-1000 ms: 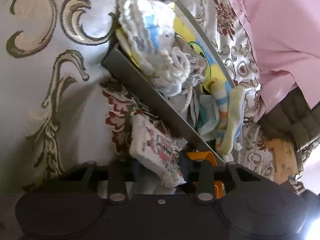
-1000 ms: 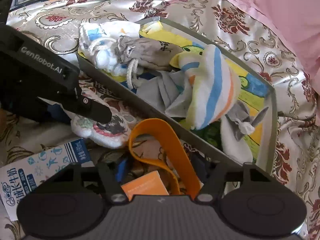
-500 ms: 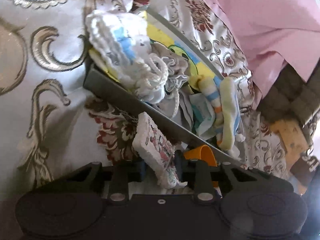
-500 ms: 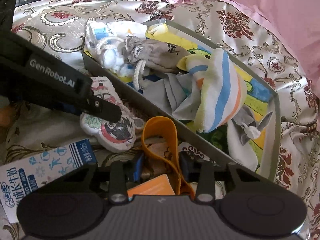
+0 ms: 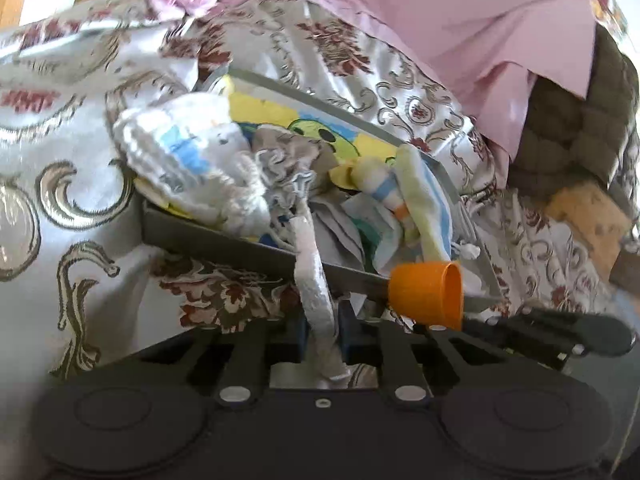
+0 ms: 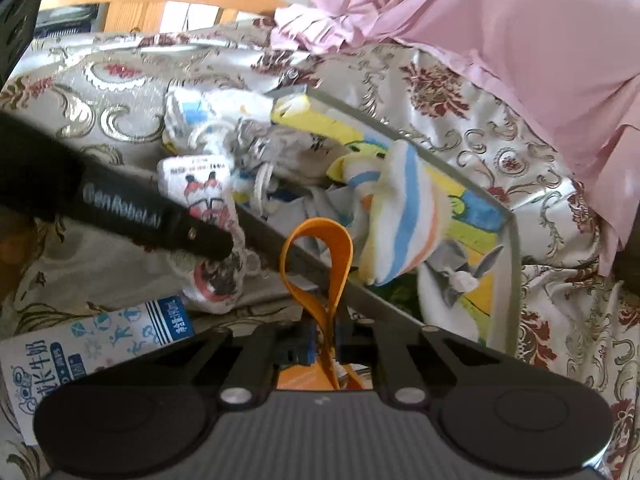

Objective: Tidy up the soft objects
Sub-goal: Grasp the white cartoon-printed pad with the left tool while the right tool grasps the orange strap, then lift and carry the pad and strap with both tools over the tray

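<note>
A grey tray [image 5: 224, 238] [image 6: 514, 240] with a cartoon bottom lies on the bed and holds several soft things: a white knitted piece [image 5: 180, 152], a grey drawstring pouch [image 5: 288, 156] and a striped sock [image 6: 404, 216]. My left gripper [image 5: 322, 334] is shut on a printed white cloth [image 5: 314, 280], held upright at the tray's near wall; it also shows in the right wrist view [image 6: 208, 200]. My right gripper [image 6: 324, 342] is shut on an orange band loop [image 6: 320, 256], lifted beside the tray; the band also shows in the left wrist view [image 5: 428, 296].
The bed has a silky floral cover [image 5: 60, 184]. A pink sheet [image 6: 520, 32] lies behind the tray. A milk carton [image 6: 92, 344] lies at the near left. A wooden bed frame [image 6: 132, 4] stands at the back.
Both grippers have risen. The left one has lifted the printed cloth and swung it toward the tray wall. The right one has closed on the orange band and raised it.
</note>
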Motion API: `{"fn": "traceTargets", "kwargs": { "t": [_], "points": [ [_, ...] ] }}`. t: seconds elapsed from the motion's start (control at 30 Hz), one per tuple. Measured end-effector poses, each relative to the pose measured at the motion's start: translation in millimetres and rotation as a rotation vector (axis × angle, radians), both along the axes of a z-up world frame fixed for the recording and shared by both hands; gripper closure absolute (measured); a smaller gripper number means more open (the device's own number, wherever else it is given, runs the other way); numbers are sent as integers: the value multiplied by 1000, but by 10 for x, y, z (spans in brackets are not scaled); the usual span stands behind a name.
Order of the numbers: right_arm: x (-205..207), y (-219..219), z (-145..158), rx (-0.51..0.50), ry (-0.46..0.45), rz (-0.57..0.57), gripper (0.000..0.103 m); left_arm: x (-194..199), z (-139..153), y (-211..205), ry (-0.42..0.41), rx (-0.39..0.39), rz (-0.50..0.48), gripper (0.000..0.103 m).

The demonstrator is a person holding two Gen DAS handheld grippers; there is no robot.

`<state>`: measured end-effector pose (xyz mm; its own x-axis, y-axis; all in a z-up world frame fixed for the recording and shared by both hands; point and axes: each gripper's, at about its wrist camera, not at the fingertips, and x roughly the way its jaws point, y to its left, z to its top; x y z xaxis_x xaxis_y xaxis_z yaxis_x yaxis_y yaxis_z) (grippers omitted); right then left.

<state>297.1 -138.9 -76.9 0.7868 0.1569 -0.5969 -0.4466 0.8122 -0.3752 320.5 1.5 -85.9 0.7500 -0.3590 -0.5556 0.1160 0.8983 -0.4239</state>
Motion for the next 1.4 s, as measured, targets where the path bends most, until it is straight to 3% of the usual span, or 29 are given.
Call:
{"fn": "traceTargets", "kwargs": {
  "t": [0.23, 0.47, 0.67, 0.8, 1.03, 1.2, 1.4],
  "points": [
    [-71, -88, 187, 73, -36, -15, 96, -136, 161, -89, -82, 63, -7, 90],
    [-58, -276, 551, 175, -127, -43, 96, -179, 511, -62, -135, 10, 20, 90],
    [354, -601, 820, 254, -205, -137, 96, 302, 1011, -185, -213, -33, 19, 89],
    [763, -855, 878, 318, -229, -209, 96, 775, 1171, -445, -259, 8, -30, 89],
    [1235, -1182, 628, 435, -93, -341, 96, 1505, 915, -818, -113, -70, -81, 89],
    [1346, -1180, 484, 428, -52, -374, 96, 1680, 629, -871, -8, -93, -49, 89],
    [1388, -1156, 460, 433, -30, -368, 95, 1752, 499, -798, 40, -109, -14, 84]
  ]
}}
